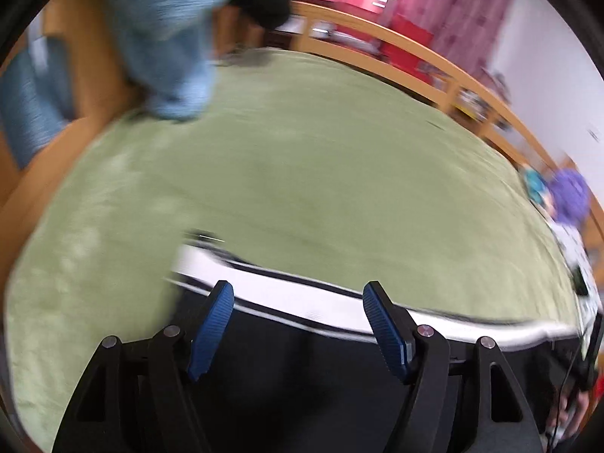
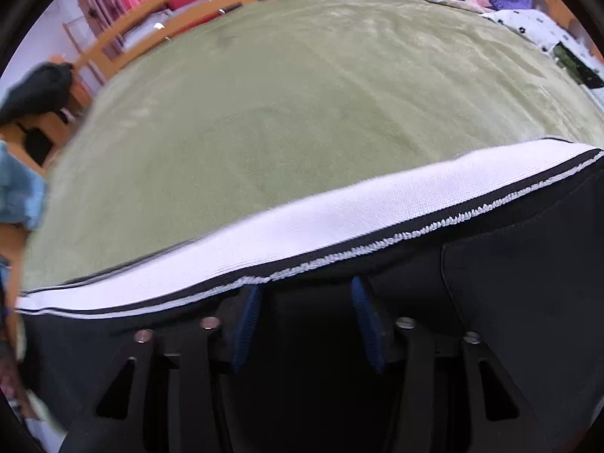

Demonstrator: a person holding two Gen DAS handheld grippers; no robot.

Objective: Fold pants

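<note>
**Pants: handling and grip points**

Left claw (image 1: 298, 294) is open, nothing between its pads. Right claw (image 2: 305, 290) is parted, empty, tips at the white waistband (image 2: 339, 204). The black pants (image 2: 509, 302) lie on the green bed (image 2: 283, 94) at 6 o'clock. The fabric looks soft and limp; pinch the firmer waistband.

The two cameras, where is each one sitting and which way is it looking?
Left wrist: rides the left tool, looking down over its open blue fingers at black pants with a white waistband on a green blanket.
Right wrist: rides the right tool, fingers apart over the pants.
Both share waistband, blanket.
</note>
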